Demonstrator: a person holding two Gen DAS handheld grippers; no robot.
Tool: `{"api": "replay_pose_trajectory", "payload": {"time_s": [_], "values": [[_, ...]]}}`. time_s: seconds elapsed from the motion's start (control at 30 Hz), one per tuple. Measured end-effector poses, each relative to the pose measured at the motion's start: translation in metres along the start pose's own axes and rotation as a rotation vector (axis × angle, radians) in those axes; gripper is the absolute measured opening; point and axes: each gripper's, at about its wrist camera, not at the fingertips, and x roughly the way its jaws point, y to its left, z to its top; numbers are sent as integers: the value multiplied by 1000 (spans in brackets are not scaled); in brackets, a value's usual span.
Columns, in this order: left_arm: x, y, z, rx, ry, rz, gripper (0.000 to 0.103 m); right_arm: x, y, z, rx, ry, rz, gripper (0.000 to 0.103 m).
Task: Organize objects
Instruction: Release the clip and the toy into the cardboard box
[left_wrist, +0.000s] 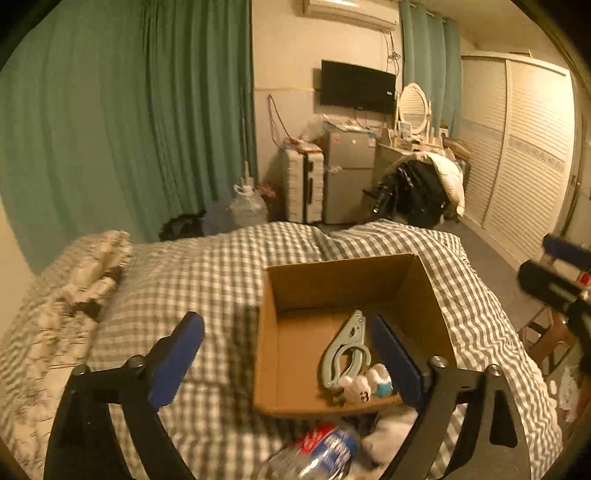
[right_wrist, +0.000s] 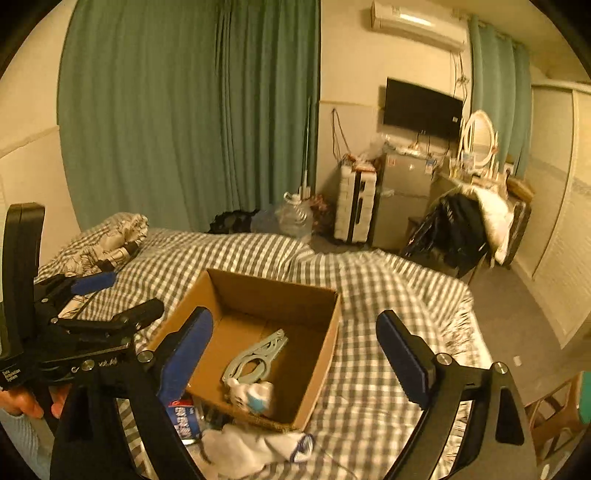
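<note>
One open brown cardboard box (right_wrist: 255, 343) sits on the grey-checked bed (right_wrist: 388, 295), holding one pale blue plastic hanger clip (right_wrist: 255, 360) and one small white-and-blue plush toy (right_wrist: 253, 397). One plastic bottle (left_wrist: 321, 450) and one white sock (right_wrist: 251, 448) lie beside it. My left tongs (left_wrist: 291, 354) and right tongs (right_wrist: 295, 354) gape wide, empty.

I see the checked bed (right_wrist: 388, 295) carrying an open cardboard box (right_wrist: 317, 354); near it lie a plastic bottle (left_wrist: 321, 450) and a white sock (right_wrist: 251, 450), a pillow (right_wrist: 110, 240) far left.

Plastic bottle (left_wrist: 321, 454) cut off below
</note>
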Motion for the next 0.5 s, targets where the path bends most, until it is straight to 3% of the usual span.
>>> {"api": "replay_pose_trajectory", "payload": {"time_s": [0.27,0.5], "values": [[-55,-16,-47,-8,3,38,96,-70,9,-23,-30,-19,-36,94],[-34,-43,-112,-34,106,9,96,-55,-1,-101,10,84,-84,94]]}}
